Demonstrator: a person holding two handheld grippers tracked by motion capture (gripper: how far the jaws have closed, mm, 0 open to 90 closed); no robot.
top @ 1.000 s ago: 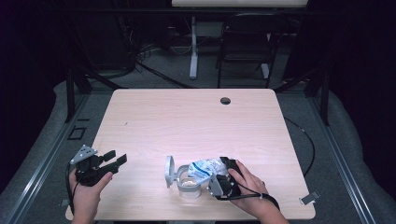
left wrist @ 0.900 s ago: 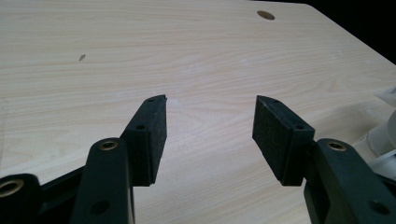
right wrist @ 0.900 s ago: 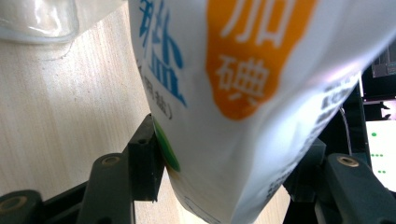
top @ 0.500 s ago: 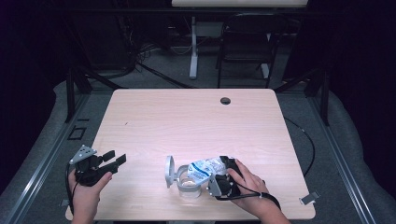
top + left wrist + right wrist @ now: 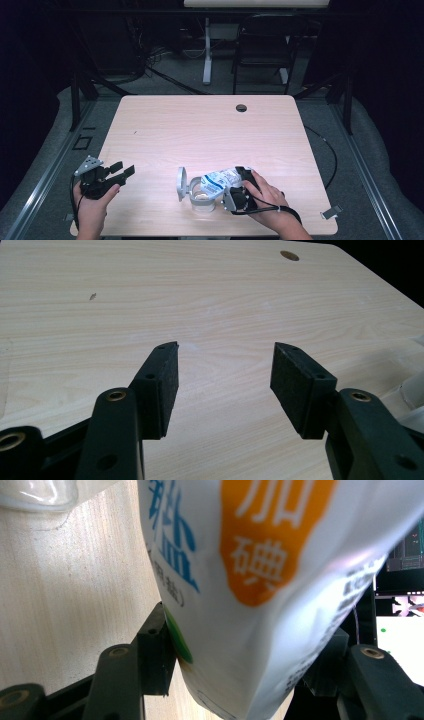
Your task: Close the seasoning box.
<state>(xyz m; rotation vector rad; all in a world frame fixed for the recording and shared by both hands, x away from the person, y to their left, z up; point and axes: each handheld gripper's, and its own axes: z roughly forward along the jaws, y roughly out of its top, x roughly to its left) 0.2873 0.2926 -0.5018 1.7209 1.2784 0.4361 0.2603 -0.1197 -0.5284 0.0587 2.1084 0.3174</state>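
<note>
My right gripper [image 5: 231, 181] clamps the white printed bag [image 5: 219, 181] between both pads, tilted over the clear jar [image 5: 200, 196] near the table's [image 5: 210, 125] front edge. My left gripper [image 5: 124, 170] rests well apart, jaws wide and empty.

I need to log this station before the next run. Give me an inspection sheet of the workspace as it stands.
Surface: light wooden table, round grommet hole near the far edge.
Job's things: clear plastic jar with its hinged lid open; white printed bag tipped over the jar's mouth.
Clutter: nothing seen.
Grippers: right gripper shut on the bag; left gripper open, with nothing between its pads.
Cables: black cable on the floor at the table's right.
Surroundings: dark room, chair beyond the table.
</note>
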